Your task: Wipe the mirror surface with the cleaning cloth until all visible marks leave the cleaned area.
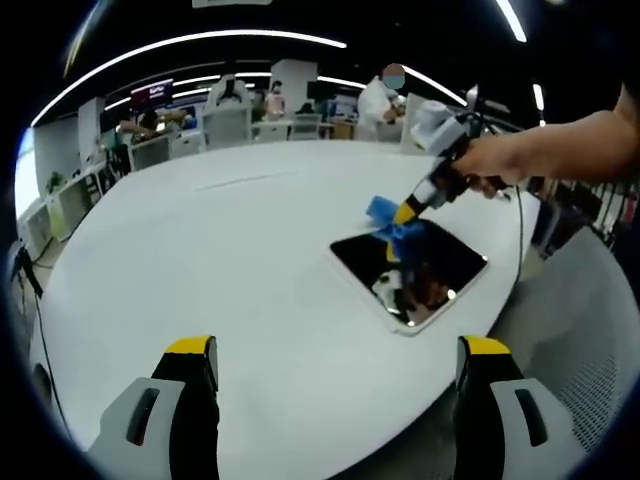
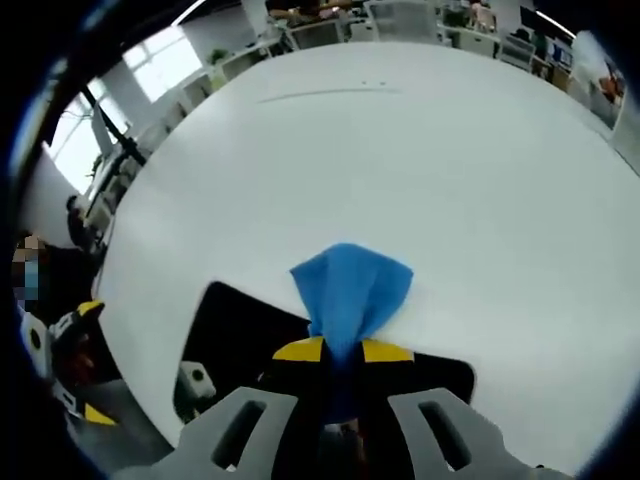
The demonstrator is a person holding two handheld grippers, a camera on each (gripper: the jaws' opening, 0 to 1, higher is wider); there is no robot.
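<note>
- Right claw [image 2: 343, 352] is clamped on the blue cleaning cloth [image 2: 350, 288], pressing it at the mirror's [image 1: 412, 272] far edge, seemingly touching.
- Mirror lies flat on the white worktop [image 1: 230, 260].
- Left claw [image 1: 338, 372] stands apart, holding nothing, short of the mirror.

The dark rectangular glass mirror [image 1: 410, 272] lies flat on the broad white oval surface [image 1: 230, 260], near its right edge in the left gripper view. The crumpled blue cleaning cloth [image 1: 392, 222] rests on the mirror's far edge, pinched in the right tool [image 1: 408, 212]. The left tool [image 1: 335, 365] hovers well apart, at the surface's near edge.
</note>
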